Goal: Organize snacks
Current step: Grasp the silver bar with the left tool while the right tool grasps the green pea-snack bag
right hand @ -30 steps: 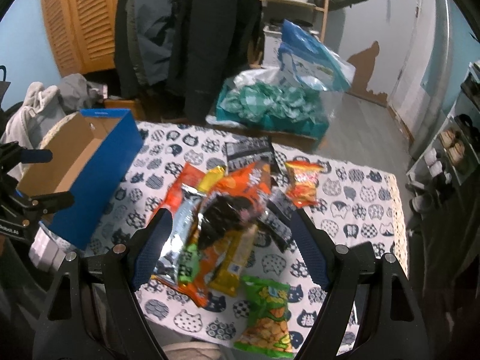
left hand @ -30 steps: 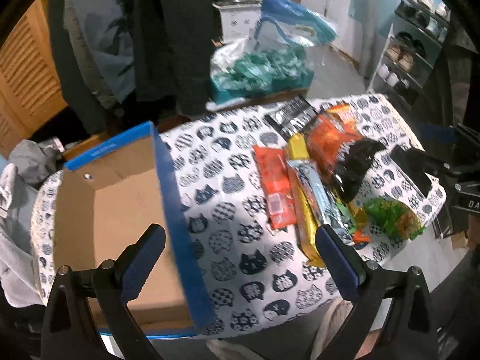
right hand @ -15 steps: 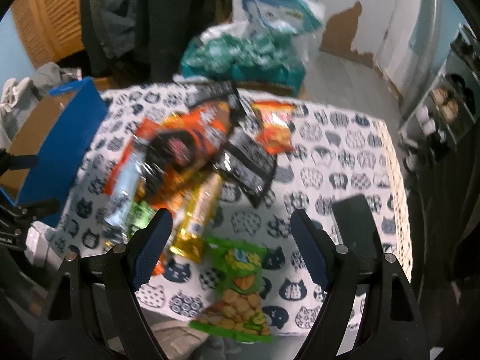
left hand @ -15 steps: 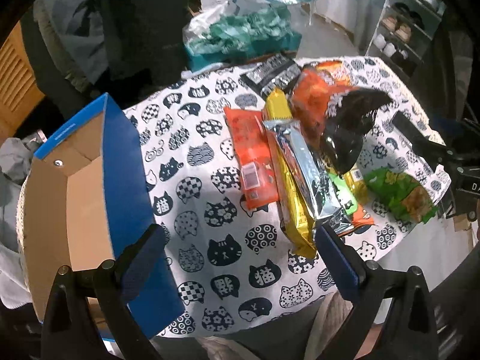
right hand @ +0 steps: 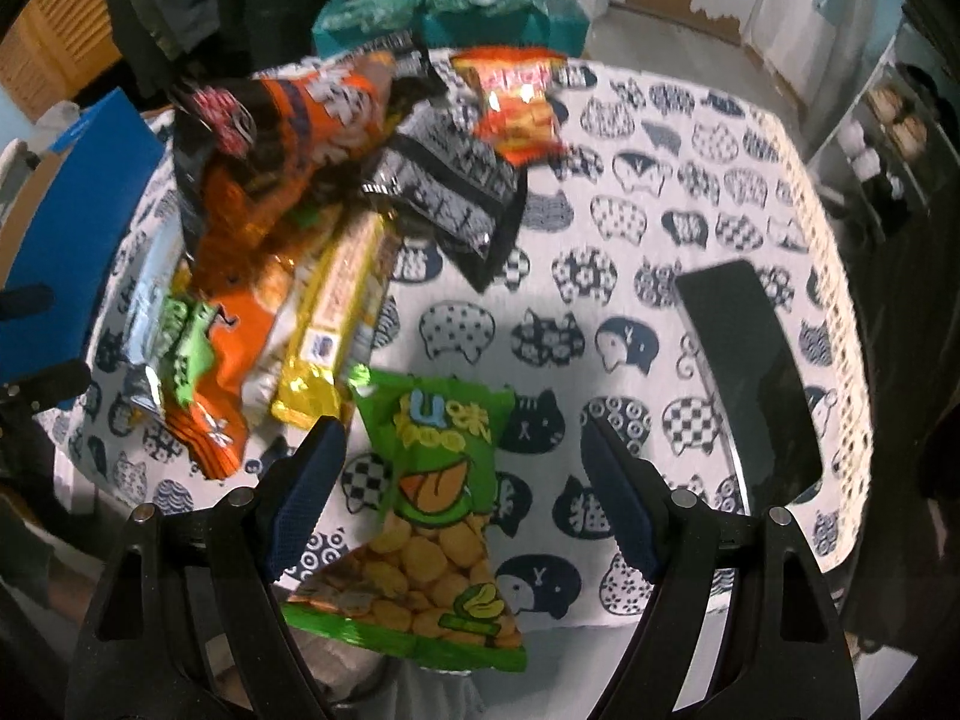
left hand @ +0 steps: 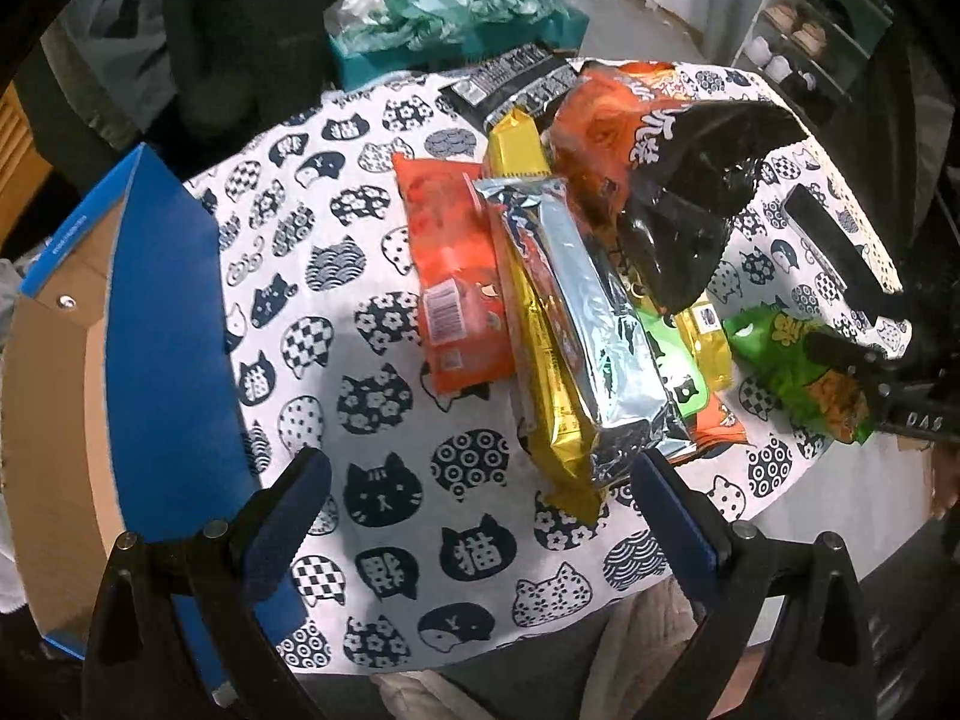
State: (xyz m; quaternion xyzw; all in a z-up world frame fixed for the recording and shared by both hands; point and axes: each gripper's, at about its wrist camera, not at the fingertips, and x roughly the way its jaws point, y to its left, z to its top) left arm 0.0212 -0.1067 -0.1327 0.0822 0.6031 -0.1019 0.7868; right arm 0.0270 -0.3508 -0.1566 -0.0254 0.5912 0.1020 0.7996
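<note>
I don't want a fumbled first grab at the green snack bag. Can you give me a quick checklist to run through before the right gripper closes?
1. Right gripper open: ok.
2. Green snack bag between its fingers: ok, though off-centre toward the left finger.
3. Bag free of the snack pile: cannot tell; its top corner lies by the yellow bar.
4. Bag fully on the table: not ok, its lower end overhangs the tablecloth edge.
5. Blue box open, empty where visible: ok.
6. Left gripper open, holding nothing: ok.

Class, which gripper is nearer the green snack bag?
Right. The right gripper hangs directly over the green snack bag; the left gripper hovers beside the blue box.
</note>
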